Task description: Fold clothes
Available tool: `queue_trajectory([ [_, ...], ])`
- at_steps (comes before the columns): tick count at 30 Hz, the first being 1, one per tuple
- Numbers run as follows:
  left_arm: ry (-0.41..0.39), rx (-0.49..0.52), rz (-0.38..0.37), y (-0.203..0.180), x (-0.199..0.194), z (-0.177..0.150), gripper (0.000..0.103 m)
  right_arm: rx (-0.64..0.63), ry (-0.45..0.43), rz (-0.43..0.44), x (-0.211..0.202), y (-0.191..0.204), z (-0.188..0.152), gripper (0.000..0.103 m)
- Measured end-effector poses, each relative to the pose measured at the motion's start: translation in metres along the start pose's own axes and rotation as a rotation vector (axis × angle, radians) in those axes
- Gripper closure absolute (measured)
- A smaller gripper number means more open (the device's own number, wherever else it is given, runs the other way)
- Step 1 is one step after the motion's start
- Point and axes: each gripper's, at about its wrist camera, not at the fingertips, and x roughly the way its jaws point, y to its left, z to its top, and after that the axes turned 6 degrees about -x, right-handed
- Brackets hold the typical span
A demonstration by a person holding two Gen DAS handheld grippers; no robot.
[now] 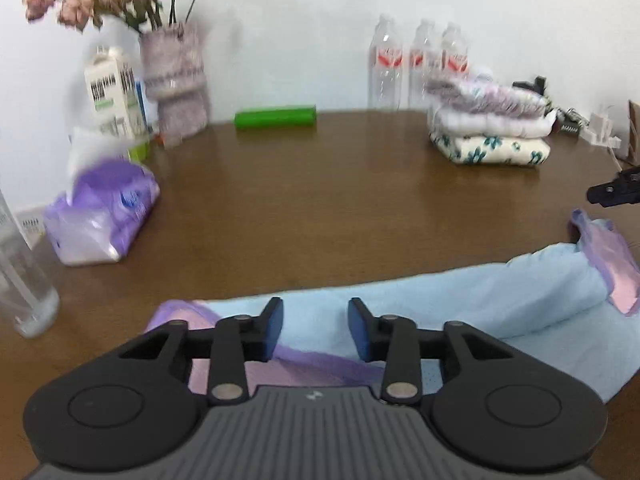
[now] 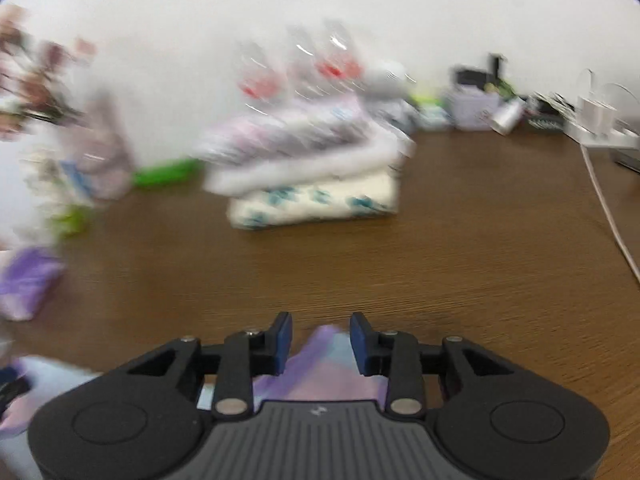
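Brown wood of the table (image 1: 320, 200) fills both views. The left wrist view alone shows, from left to right, a purple tissue pack (image 1: 104, 216), a vase of dried flowers (image 1: 176, 80), a green roll (image 1: 276, 117) and three clear bottles (image 1: 416, 68) sharply; the right wrist view alone shows a white cable (image 2: 608, 208).

The light blue garment (image 1: 440, 304), trimmed in purple and pink, lies folded along the near edge under the left gripper (image 1: 316, 320), whose jaws stand apart, gripping nothing. The right gripper (image 2: 320, 336) is likewise parted over a purple corner.

The folded stack (image 2: 316, 176) is badly smeared in the right view.
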Motion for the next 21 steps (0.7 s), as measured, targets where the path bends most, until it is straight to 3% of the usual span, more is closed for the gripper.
queue_trajectory([
  [2,0.013,-0.014,-0.007,0.003,0.001,-0.004,0.068,-0.027,0.046,-0.036,0.018,0.009,-0.002,0.083],
  [4,0.03,-0.025,-0.012,0.008,0.002,-0.009,0.067,-0.063,0.029,-0.072,0.022,0.016,-0.009,0.095],
  [6,0.039,-0.029,-0.011,0.011,0.002,-0.013,0.067,-0.067,0.005,-0.07,0.018,0.019,-0.012,0.1],
  [8,0.043,-0.032,-0.01,0.013,0.001,-0.015,0.067,-0.068,-0.067,-0.034,0.0,0.019,-0.014,0.1],
  [11,0.033,-0.034,-0.03,0.013,-0.004,-0.015,0.067,-0.095,-0.233,-0.002,-0.061,0.015,-0.038,0.099],
  [14,0.034,-0.034,-0.067,0.014,-0.009,-0.016,0.065,-0.027,-0.286,-0.035,-0.101,0.0,-0.089,0.091],
  [16,0.032,-0.038,-0.066,0.016,-0.01,-0.015,0.063,0.004,-0.227,-0.036,-0.108,-0.006,-0.118,0.083],
  [18,0.027,-0.039,-0.06,0.018,-0.012,-0.013,0.062,0.054,-0.205,-0.015,-0.115,-0.014,-0.13,0.075],
  [19,0.025,-0.04,-0.057,0.019,-0.013,-0.013,0.062,0.087,-0.223,0.004,-0.121,-0.019,-0.132,0.074],
  [21,0.014,-0.042,-0.055,0.022,-0.015,-0.01,0.059,0.173,-0.259,0.065,-0.126,-0.035,-0.123,0.063],
])
